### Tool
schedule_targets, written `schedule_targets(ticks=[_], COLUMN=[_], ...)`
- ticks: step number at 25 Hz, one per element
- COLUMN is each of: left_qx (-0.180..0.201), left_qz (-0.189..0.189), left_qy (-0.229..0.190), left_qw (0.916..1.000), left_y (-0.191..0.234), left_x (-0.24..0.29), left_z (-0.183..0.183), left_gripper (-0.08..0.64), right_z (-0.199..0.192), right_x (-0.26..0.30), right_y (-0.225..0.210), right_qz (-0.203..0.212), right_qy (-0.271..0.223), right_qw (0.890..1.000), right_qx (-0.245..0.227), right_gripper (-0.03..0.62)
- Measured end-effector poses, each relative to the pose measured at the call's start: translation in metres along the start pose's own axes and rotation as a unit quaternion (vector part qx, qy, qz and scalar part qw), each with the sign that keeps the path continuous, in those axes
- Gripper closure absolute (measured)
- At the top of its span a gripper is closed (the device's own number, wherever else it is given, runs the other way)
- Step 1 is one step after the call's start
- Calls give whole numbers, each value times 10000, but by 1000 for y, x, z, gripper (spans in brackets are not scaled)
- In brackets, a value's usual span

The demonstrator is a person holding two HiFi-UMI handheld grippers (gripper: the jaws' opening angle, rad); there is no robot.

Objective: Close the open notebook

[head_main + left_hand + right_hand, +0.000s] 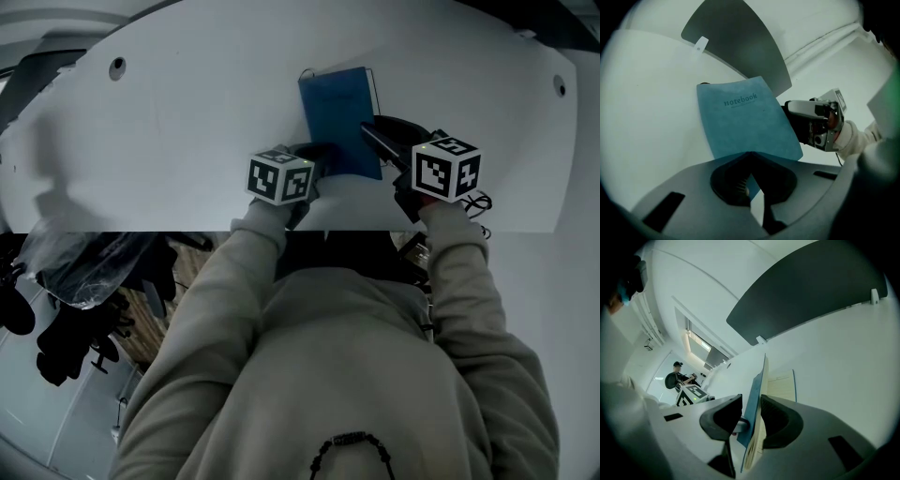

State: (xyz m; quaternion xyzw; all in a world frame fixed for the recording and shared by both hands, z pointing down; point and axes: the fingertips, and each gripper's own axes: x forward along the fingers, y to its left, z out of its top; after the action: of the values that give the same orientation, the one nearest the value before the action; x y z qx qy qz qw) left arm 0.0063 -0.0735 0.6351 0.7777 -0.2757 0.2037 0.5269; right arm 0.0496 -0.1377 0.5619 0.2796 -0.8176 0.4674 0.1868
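The left tool (317,161) is clenched on the near edge of the notebook (339,112). In the left gripper view its tips (751,154) meet in a point, with a sliver of the blue cover (745,122) pinched between them.

The right tool (368,129) stands wide and grips nothing. In the right gripper view its jaws (751,405) straddle the raised cover (754,394) and a thin sheaf of cream pages. The pages lie close against the right jaw, and there is a clear gap between the cover and the left jaw.

The notebook lies at the middle of the table (187,122), near its far edge and between the two tools. It is only partly shut. The cover and some leaves stand up on edge, while a lined cream page (783,385) with a blue border lies flat beyond them.

The cover is matt blue card with a faint mottled grain and the word "notebook" printed in darker blue. It is a thin, flat rectangle with crisp corners. The table is smooth, plain white, with a curved outline and a round hole near each end.

The tools' jaws are dull dark plastic, thick and rounded, narrowing toward the tips. Each tool carries a white cube with black square markers, the left cube (279,176) and the right cube (446,169). Beige sleeves (253,244) lead to both.
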Motion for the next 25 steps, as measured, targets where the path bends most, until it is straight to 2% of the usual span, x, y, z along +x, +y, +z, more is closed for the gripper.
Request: schedule_targets(ticks=[7, 14, 19, 25], left_qx=[2, -289, -501, -607], left_qz=[24, 279, 461, 541], left_qy=[-178, -582, -775, -998], left_qw=[9998, 9975, 9947, 9917], left_y=[-4, 20, 39, 45], left_x=[-15, -69, -104, -123], left_z=[5, -1, -8, -15], left_gripper=[561, 561, 561, 561], right_z=[12, 17, 14, 11], right_x=[0, 13, 26, 36], right_y=[20, 63, 86, 106], right_qz=[278, 590, 892, 895], right_qy=[-110, -153, -175, -48], right_qw=[9996, 9980, 9959, 9954], right_qx=[5, -148, -22, -330], right_gripper=[476, 483, 483, 483])
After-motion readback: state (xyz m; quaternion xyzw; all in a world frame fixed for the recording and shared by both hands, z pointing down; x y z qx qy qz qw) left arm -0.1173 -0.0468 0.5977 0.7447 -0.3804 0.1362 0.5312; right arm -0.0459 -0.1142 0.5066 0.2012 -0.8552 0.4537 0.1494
